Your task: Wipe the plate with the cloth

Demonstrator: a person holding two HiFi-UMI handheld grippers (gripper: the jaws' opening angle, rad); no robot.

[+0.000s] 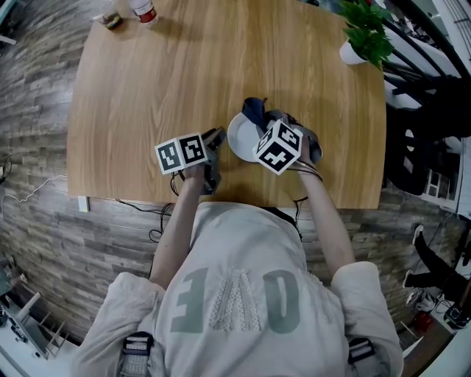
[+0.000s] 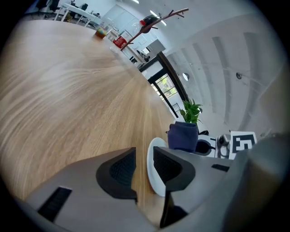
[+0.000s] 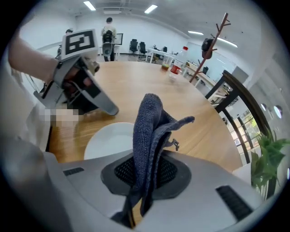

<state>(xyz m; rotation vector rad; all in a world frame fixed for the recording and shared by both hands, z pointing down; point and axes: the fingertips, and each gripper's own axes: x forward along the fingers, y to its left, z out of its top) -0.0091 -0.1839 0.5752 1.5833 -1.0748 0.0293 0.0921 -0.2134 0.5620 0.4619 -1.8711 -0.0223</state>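
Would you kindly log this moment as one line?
left gripper: open, plate rim between jaws | right gripper: shut on blue cloth | plate: on wooden table

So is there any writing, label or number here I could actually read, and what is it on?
"OVE": large pale letters on the person's shirt, seen upside down from the head view; further letters may be hidden.
Red label on the bottle: too small to read.
The marker cubes: black-and-white square patterns only, no words.
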